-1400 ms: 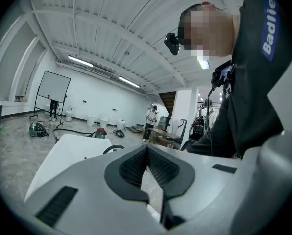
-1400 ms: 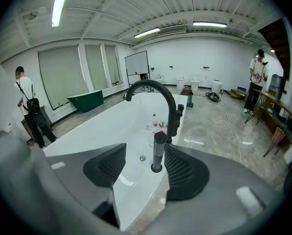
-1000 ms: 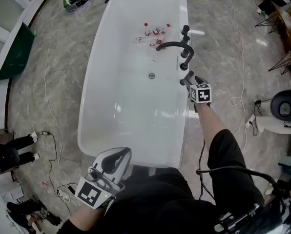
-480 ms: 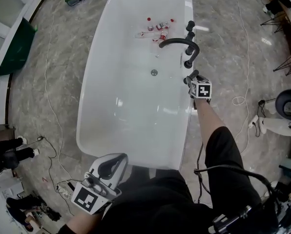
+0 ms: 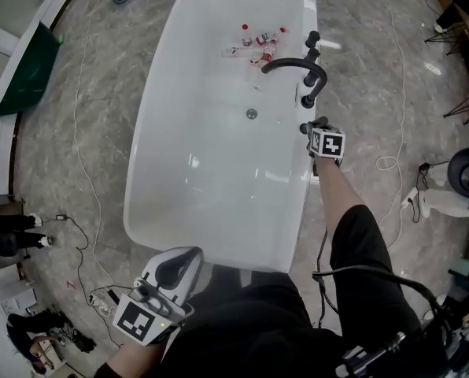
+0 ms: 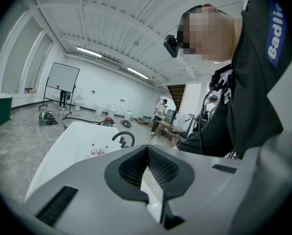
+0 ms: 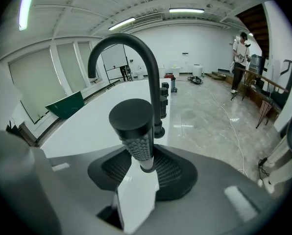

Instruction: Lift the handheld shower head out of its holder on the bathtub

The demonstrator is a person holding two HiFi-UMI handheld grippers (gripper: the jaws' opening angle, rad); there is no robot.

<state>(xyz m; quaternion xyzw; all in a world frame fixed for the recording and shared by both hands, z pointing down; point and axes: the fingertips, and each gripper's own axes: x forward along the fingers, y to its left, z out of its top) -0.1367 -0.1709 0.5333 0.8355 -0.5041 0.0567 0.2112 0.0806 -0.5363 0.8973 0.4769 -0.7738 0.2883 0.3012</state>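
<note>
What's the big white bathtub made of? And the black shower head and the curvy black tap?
Bathtub: glossy white with bright glints of light; likely acrylic or enamel, I cannot tell which. Handheld shower head: matte black with a dimpled grip, probably coated metal or plastic. Tap: smooth matte black tube, likely coated metal.

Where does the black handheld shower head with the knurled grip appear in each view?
Head view: the black handheld shower head stands on the white bathtub's right rim.
Left gripper view: too small to pick out.
Right gripper view: centre, upright between the right gripper's closing jaws.
Shared landmark: the black arched faucet spout.
</note>
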